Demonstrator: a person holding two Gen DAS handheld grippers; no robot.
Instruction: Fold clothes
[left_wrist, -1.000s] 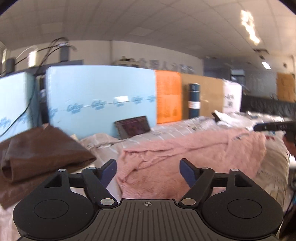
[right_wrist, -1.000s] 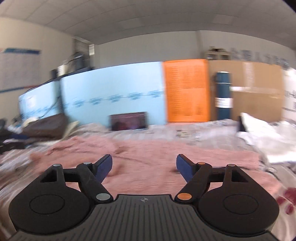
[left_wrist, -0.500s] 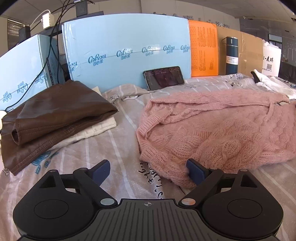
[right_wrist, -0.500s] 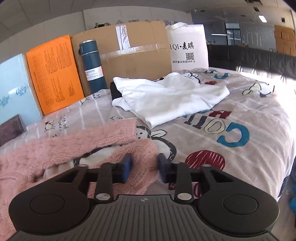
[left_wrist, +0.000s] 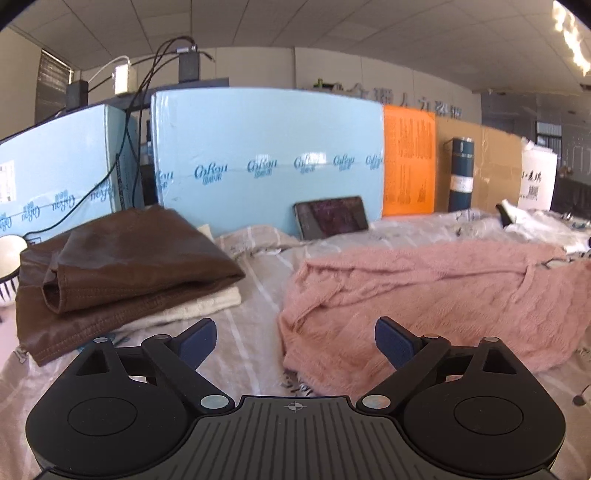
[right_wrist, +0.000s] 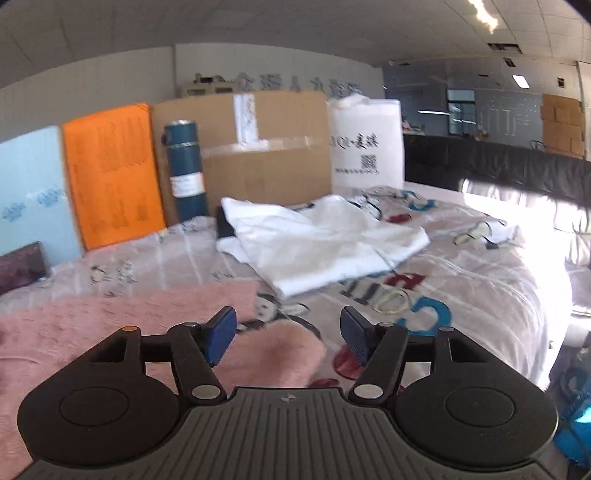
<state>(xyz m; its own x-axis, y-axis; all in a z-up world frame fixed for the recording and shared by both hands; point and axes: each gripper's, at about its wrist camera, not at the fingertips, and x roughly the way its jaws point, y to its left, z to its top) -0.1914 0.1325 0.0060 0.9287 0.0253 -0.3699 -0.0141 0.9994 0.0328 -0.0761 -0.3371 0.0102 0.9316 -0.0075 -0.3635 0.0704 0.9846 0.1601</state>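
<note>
Gaping left gripper (left_wrist: 295, 338) and right gripper (right_wrist: 288, 330) over pink sweater (left_wrist: 424, 295); "CoRou" board (left_wrist: 266, 158) behind.

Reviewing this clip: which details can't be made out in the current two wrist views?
- Pink sweater: its far right end runs off the left wrist view's edge; in the right wrist view motion blur smears its knit.
- Cream garment: mostly hidden under the brown leather garment.
- White shopping bag: its print is blurred.
- Phone: its screen is too dim to read.
</note>
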